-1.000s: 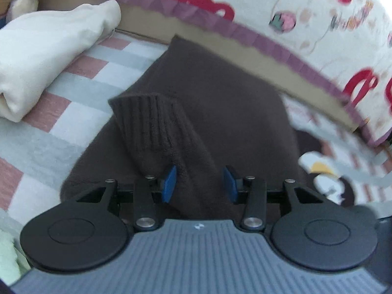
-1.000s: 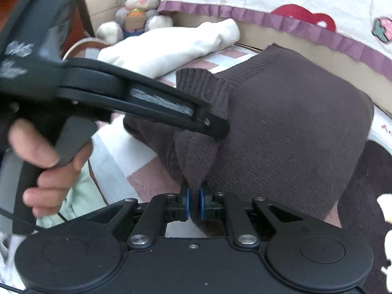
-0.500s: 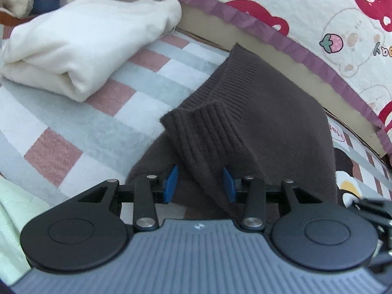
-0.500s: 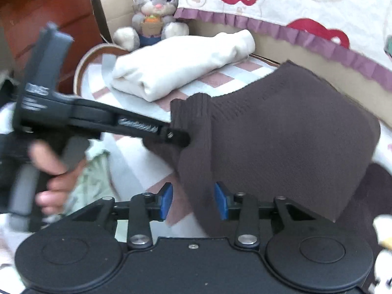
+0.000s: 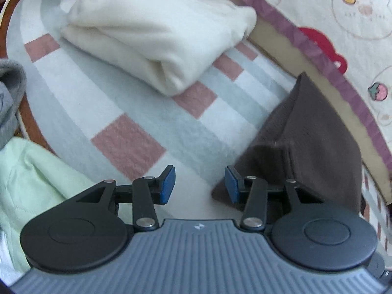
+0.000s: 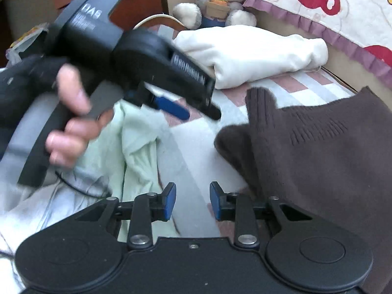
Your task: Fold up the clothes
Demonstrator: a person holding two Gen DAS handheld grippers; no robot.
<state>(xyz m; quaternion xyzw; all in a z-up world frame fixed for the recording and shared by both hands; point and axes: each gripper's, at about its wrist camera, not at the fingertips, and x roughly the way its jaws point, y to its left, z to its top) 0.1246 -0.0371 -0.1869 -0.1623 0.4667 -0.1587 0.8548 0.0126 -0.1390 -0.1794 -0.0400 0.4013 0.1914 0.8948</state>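
Observation:
A folded brown knit sweater (image 5: 306,147) lies on the checked blanket (image 5: 122,112), right of my left gripper (image 5: 199,183). That gripper's jaws are opening, with only blanket between them. In the right wrist view the sweater (image 6: 318,147) fills the right side, its ribbed cuff (image 6: 259,103) sticking up at its left edge. My right gripper (image 6: 192,201) hovers just left of the sweater's near edge, its jaws closing on nothing. A hand (image 6: 71,122) holds the left gripper (image 6: 196,112) over the blanket, left of the cuff.
A folded cream garment (image 5: 159,31) lies at the back of the blanket. A crumpled pale green garment (image 5: 29,171) sits at the near left, a grey one (image 5: 9,93) beyond it. A plush rabbit (image 6: 220,0) and a printed cloth with a purple frill (image 5: 343,78) border the far side.
My right gripper let go of the sweater sleeve and slid left off it. The left gripper moved left off the sweater, so blanket now lies under it.

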